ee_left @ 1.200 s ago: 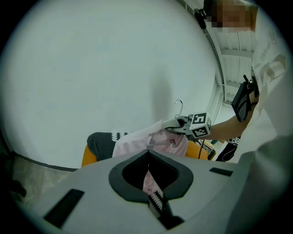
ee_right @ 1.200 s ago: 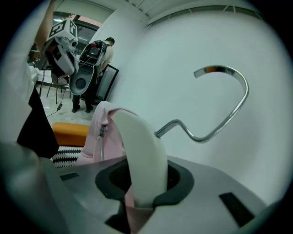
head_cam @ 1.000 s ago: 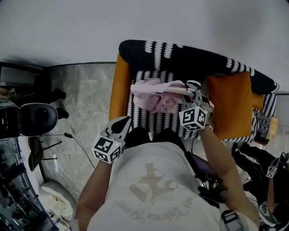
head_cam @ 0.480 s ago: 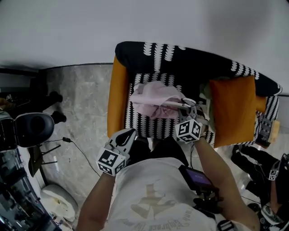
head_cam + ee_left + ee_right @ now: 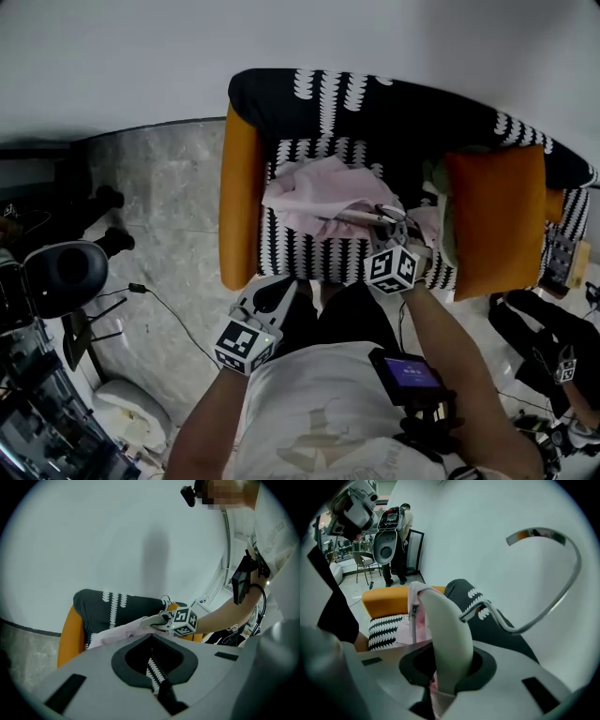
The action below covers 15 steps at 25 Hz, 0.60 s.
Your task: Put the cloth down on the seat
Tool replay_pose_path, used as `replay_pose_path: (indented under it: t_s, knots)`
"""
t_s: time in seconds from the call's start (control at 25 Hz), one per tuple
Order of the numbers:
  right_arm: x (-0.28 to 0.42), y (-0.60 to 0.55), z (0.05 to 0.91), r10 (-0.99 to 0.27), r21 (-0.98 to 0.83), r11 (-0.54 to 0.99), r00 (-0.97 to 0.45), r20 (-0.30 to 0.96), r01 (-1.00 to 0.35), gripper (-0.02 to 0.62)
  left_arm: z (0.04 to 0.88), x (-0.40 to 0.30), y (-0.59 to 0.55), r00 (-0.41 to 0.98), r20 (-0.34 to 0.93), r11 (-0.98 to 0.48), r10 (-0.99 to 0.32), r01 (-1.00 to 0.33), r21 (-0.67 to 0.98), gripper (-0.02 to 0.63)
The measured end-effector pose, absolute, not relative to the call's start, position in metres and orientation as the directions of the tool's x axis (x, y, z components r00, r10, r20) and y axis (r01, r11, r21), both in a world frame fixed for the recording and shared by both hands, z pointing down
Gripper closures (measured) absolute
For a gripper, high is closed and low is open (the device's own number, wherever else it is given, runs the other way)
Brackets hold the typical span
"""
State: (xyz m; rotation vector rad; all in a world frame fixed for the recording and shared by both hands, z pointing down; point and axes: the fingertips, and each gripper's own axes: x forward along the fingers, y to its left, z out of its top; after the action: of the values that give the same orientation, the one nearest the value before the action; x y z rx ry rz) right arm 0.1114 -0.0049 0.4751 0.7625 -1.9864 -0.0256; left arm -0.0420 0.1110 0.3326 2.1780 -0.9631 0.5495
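Note:
A pink cloth (image 5: 309,192) hangs on a white hanger (image 5: 361,217) over the black-and-white patterned seat (image 5: 300,253) of a sofa, its lower folds touching the seat. My right gripper (image 5: 380,217) grips the hanger's arm (image 5: 445,634) between its jaws, which are closing on it; the metal hook (image 5: 562,583) curves up to the right and pink cloth (image 5: 415,611) drapes beside it. My left gripper (image 5: 277,292) hovers in front of the sofa's front edge, shut and holding nothing. From the left gripper view the cloth (image 5: 117,632) and right gripper (image 5: 161,620) lie ahead.
The sofa has an orange left armrest (image 5: 239,197) and an orange cushion (image 5: 497,220) on its right half. A black office chair (image 5: 66,272) and a floor cable (image 5: 159,295) are at the left. Another person (image 5: 553,356) crouches at the right.
The right gripper has brought the hanger and cloth lower, so the cloth now spreads on the seat. The left gripper has drifted a little to the right, still apart from the cloth.

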Motion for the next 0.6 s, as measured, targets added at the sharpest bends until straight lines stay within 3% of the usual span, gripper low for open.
replay_pose_path:
  t_s: [0.6]
  knots:
    - [0.105, -0.001, 0.547, -0.473, 0.269, 0.810, -0.308, 0.826, -0.521, 0.509, 0.383, -0.029, 0.113, 0.673, 0.612, -0.488, -0.416, -0.733, 0.474, 0.595]
